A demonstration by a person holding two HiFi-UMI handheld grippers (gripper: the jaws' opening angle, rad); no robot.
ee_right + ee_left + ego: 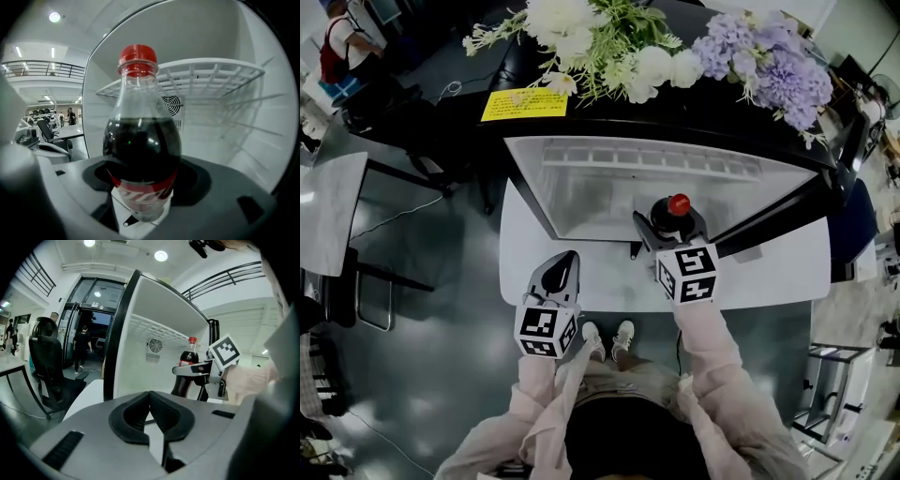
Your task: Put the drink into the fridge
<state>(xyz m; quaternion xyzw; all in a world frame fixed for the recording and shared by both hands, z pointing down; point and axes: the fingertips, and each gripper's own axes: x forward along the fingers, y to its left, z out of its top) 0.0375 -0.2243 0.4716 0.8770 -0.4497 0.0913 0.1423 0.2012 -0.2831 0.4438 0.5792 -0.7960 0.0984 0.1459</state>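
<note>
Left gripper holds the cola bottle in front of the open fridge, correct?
Not quite: the right gripper holds the cola bottle in front of the open fridge, as the right gripper view shows. The left gripper is shut and empty.

The head camera looked steeply down from above the person onto the white table (517,253) and the open fridge (609,183) at its far edge. The left gripper view sat low over the table's near-left corner, facing the fridge from further back. The right gripper view peered closely inside, past the bottle (140,140). All three shared the fridge's white interior.
</note>
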